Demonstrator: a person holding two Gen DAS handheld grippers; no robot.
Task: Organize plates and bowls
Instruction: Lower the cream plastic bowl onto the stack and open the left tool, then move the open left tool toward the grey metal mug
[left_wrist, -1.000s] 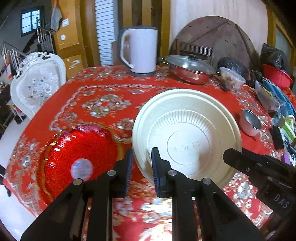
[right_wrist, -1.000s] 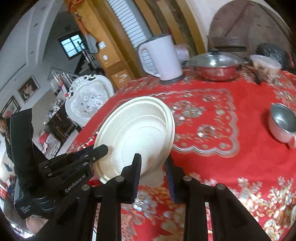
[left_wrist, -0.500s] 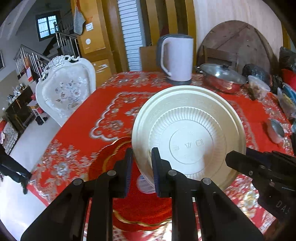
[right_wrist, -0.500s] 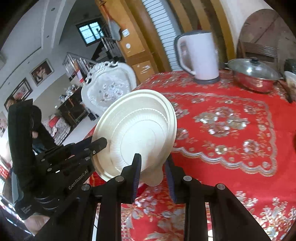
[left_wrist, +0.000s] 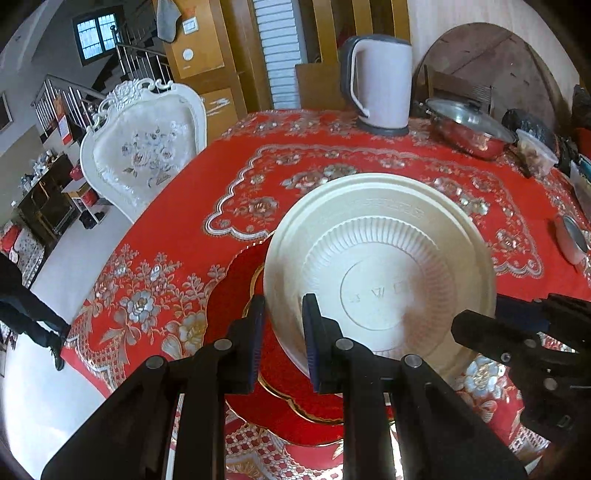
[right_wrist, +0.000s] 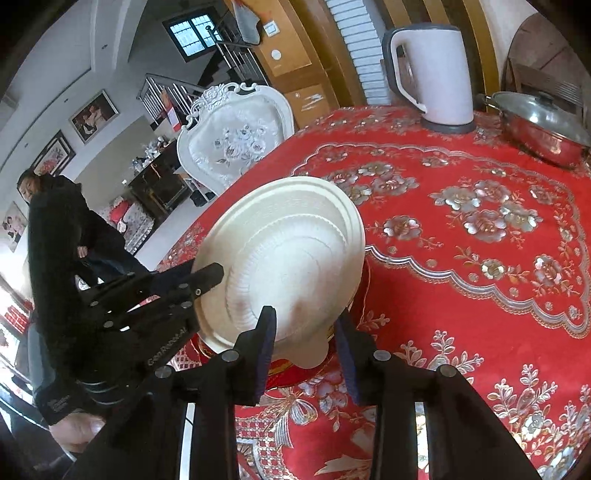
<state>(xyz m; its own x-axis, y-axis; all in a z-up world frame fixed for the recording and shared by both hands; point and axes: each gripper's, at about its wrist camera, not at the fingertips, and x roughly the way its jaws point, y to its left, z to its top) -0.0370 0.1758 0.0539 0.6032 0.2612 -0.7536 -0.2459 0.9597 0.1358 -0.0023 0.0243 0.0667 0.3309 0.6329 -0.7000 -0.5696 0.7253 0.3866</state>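
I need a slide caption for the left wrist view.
Both grippers hold a cream plate above a red plate.

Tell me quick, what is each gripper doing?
Left gripper: closed on the rim of the round cream plastic plate.
Right gripper: closed on the same plate's opposite rim.

Black tool (left_wrist: 282, 334) fingers (left_wrist: 255, 332) — blue pads, silver screws, white lettering.

Embossed marks on cream plate (left_wrist: 380, 291) underside, unreadable.
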